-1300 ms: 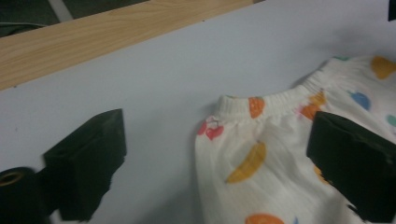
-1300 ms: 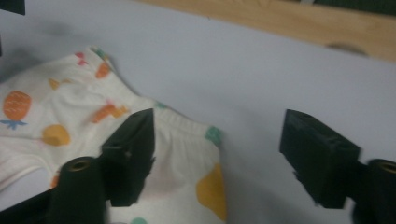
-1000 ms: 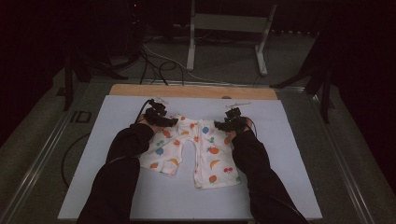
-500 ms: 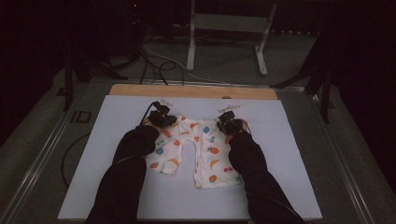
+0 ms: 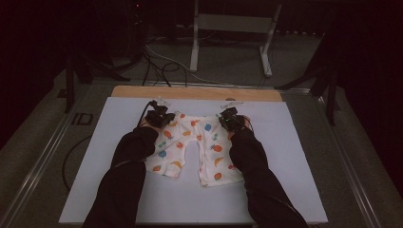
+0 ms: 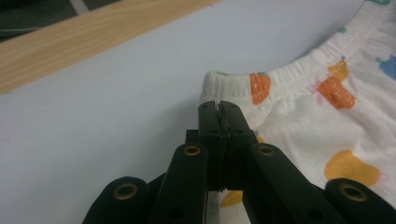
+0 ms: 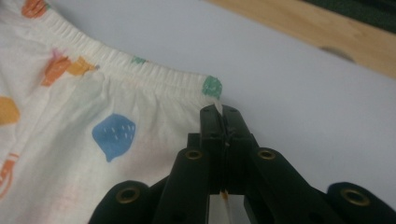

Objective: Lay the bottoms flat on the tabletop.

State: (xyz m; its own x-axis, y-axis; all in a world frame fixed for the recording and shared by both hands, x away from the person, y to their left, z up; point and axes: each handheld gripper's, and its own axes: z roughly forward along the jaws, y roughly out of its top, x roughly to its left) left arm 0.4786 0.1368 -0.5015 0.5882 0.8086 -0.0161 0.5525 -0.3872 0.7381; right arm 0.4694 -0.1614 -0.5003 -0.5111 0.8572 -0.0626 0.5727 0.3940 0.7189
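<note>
The fruit-print shorts (image 5: 192,147) lie flat on the white sheet (image 5: 304,156) near its far edge, waistband away from the person, both legs pointing toward the person. The left gripper (image 6: 219,108) is clamped on the waistband's left corner, jaws pressed together with cloth between them. The right gripper (image 7: 220,112) is clamped likewise on the right corner, beside a green print. The sheet covers a wooden tabletop (image 5: 199,92), exposed as a strip along the far side. Dark sleeves (image 5: 128,166) overlap the shorts' outer edges.
</note>
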